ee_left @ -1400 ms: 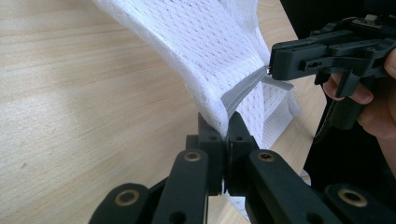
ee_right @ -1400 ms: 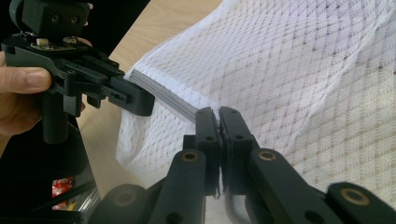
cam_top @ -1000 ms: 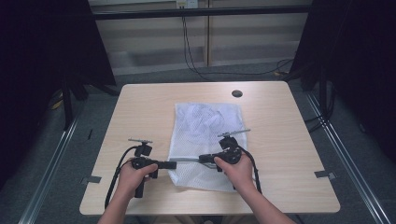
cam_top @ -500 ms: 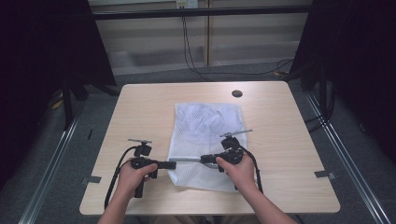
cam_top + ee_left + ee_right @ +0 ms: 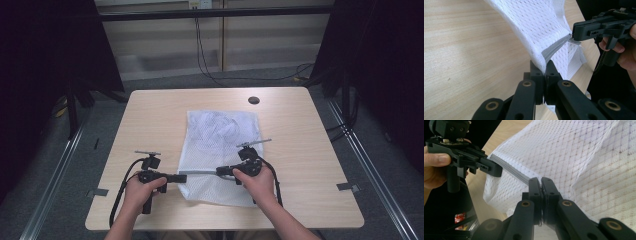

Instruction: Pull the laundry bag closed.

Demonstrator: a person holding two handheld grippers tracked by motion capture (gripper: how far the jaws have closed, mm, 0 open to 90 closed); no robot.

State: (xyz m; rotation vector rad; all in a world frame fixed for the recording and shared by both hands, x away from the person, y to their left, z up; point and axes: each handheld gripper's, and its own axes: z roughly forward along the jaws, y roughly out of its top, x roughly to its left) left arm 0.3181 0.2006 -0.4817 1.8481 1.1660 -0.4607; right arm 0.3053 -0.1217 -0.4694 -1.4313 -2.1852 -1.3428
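Lying flat on the tabletop [image 5: 150, 120], nearer its front edge than its back and roughly midway between the left and right edges, a white mesh laundry bag [image 5: 222, 145] is recorded.

Item held: the bag's grey zipper band [image 5: 200, 172], stretched taut and lifted slightly off the wood near the front edge. One end is clamped in the left gripper [image 5: 184, 176], its jaws fully closed on the band; the other end is clamped in the right gripper [image 5: 220, 171], likewise closed tight. The grip at both ends is judged to serve to keep the band straight and the mouth of the bag under tension, so that the fabric can be handled or opened without bunching.

Materials: an open diamond-weave netting, thin, limp and semi-transparent, with the pale wood grain visible through it; a smooth, flat, ribbed grey tape at the seam; folded cloth of lighter tone seen inside the back half of the bag.

Support: light wood-grain laminate, rounded corners, a dark cable port [image 5: 254, 100] near the back edge.
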